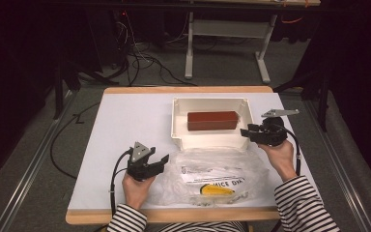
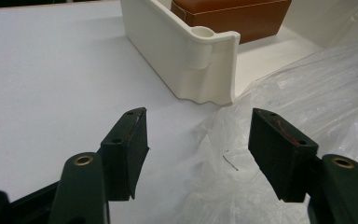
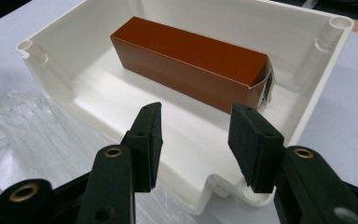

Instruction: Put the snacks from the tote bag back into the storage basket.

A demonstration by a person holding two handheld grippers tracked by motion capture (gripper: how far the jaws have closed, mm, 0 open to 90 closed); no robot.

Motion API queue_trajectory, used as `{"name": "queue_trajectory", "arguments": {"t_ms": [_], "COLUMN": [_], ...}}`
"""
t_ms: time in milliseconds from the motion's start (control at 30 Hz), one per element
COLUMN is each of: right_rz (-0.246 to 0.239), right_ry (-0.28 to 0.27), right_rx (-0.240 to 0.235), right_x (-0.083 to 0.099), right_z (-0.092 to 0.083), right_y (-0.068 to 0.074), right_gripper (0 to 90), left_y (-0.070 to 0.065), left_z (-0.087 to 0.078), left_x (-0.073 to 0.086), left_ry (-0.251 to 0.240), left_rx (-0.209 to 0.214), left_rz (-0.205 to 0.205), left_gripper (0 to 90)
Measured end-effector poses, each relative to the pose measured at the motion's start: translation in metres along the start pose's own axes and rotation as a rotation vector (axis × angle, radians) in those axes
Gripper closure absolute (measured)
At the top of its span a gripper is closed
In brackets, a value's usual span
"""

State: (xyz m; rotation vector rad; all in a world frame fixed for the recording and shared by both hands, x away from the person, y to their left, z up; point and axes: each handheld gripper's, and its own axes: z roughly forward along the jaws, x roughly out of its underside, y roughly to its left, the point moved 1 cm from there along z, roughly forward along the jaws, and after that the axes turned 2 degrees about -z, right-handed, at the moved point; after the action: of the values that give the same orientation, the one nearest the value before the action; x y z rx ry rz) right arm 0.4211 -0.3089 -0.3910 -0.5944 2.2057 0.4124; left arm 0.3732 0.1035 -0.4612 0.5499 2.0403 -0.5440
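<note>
Right gripper [image 3: 193,140], jaws apart and empty, over the white tray's [image 3: 303,116] near corner, beside the brown box [image 3: 186,58].

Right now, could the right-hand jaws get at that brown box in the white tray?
Probably yes. The right gripper hangs open at the tray's near rim, pointing at the brown box, which lies alone with nothing over it.
</note>
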Motion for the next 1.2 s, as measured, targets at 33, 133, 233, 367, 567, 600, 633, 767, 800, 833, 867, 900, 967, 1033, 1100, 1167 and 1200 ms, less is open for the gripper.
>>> {"name": "queue_trajectory", "arguments": {"t_ms": [33, 133, 233, 367, 567, 600, 633, 767, 800, 833, 867, 900, 967, 1033, 1100, 1167, 1200], "right_rz": [0.009, 0.013, 0.015, 0.027, 0.037, 0.039, 0.045, 0.055, 0.058, 0.057, 0.063, 0.060, 0.063, 0.060, 0.065, 0.068, 0.069], "right_ry": [0.000, -0.010, -0.018, -0.027, -0.049, -0.049, -0.052, -0.061, -0.059, -0.057, -0.057, -0.062, -0.065, -0.070, -0.075, -0.078, -0.081], "right_rx": [0.001, 0.001, 0.001, 0.001, 0.003, 0.003, 0.004, 0.002, 0.004, 0.006, 0.006, 0.008, 0.010, 0.018, 0.020, 0.024, 0.026], "right_x": [0.001, 0.005, 0.009, 0.014, 0.022, 0.023, 0.025, 0.031, 0.033, 0.034, 0.035, 0.036, 0.039, 0.041, 0.044, 0.047, 0.048], "right_z": [-0.002, -0.005, -0.008, -0.013, -0.021, -0.022, -0.023, -0.027, -0.028, -0.029, -0.030, -0.031, -0.033, -0.034, -0.036, -0.037, -0.037], "right_y": [0.000, -0.001, -0.001, -0.002, -0.005, -0.005, -0.005, -0.007, -0.007, -0.008, -0.007, -0.008, -0.008, -0.008, -0.009, -0.009, -0.009], "right_gripper": [55.4, 55.4, 55.4, 55.4, 55.4, 55.4, 55.3, 55.0, 54.9, 54.8, 54.8, 54.7, 54.7, 54.7, 54.6, 54.5, 54.5], "left_y": [0.000, 0.000, 0.001, 0.001, 0.002, 0.002, 0.003, 0.001, 0.001, 0.000, 0.000, 0.001, 0.004, 0.006, 0.008, 0.009, 0.010], "left_z": [-0.001, -0.002, -0.003, -0.004, -0.006, -0.007, -0.006, -0.008, -0.009, -0.010, -0.012, -0.013, -0.015, -0.016, -0.016, -0.016, -0.016], "left_x": [0.000, 0.000, 0.000, 0.001, 0.003, 0.003, 0.003, 0.004, 0.004, 0.004, 0.005, 0.005, 0.007, 0.008, 0.010, 0.011, 0.011], "left_ry": [0.002, 0.000, 0.000, -0.008, -0.012, -0.012, -0.011, 0.003, 0.002, 0.003, 0.003, 0.003, -0.005, -0.009, -0.011, -0.014, -0.015], "left_rx": [0.002, 0.003, 0.004, 0.004, 0.002, 0.002, 0.001, 0.004, 0.001, 0.001, -0.002, -0.004, -0.010, -0.010, -0.010, -0.012, -0.013], "left_rz": [0.001, 0.000, 0.000, -0.007, -0.018, -0.019, -0.020, -0.024, -0.022, -0.020, -0.020, -0.019, -0.030, -0.041, -0.049, -0.055, -0.057], "left_gripper": [37.7, 37.6, 37.5, 37.4, 37.3, 37.3, 37.3, 37.2, 37.2, 37.2, 37.2, 37.2, 37.1, 37.1, 37.1, 37.1, 37.1]}}
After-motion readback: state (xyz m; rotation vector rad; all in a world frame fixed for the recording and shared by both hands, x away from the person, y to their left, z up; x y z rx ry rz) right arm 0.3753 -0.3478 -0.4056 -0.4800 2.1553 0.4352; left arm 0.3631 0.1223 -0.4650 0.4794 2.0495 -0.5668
